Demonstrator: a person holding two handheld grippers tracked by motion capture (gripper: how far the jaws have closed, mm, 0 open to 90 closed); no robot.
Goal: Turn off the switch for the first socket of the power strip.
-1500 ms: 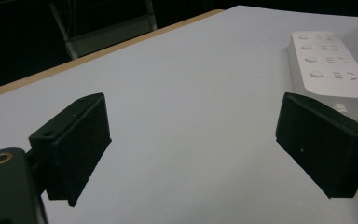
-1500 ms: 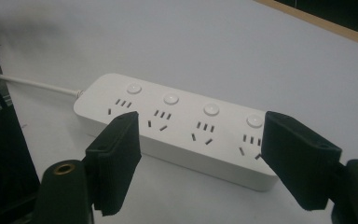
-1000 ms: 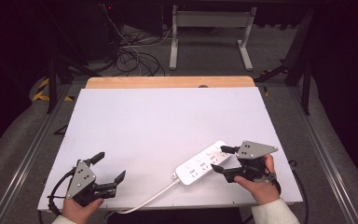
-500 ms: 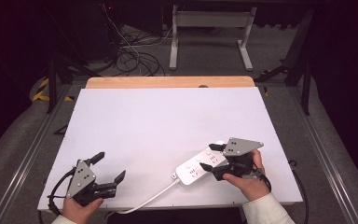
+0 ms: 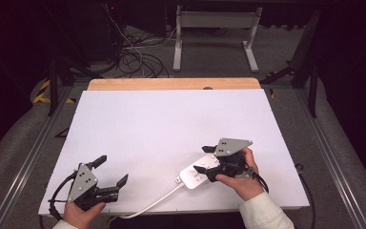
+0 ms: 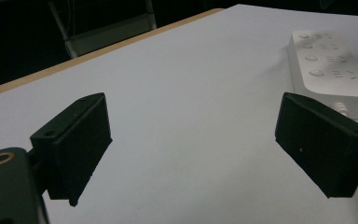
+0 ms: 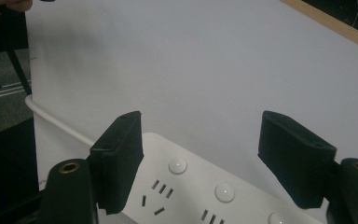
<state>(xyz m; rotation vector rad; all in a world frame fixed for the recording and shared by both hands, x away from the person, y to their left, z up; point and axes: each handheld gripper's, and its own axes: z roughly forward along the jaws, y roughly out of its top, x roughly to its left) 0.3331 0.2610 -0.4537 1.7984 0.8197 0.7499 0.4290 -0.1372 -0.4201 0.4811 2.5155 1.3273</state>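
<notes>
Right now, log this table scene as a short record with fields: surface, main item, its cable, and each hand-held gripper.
surface: white table top with a wooden far edge
main item: white power strip, lying flat near the front right
cable: white cord running off the front edge
left hand-held gripper: jaws open, nothing between them, front left, apart from the strip
right hand-held gripper: jaws open, over the strip, pads not pressing it

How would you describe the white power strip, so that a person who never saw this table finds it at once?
Start at the white table and go to its near right part. There the power strip lies flat and slanted, under the open right gripper. It is a long white block with round buttons and socket slots, and a white cable runs from its end.
</notes>
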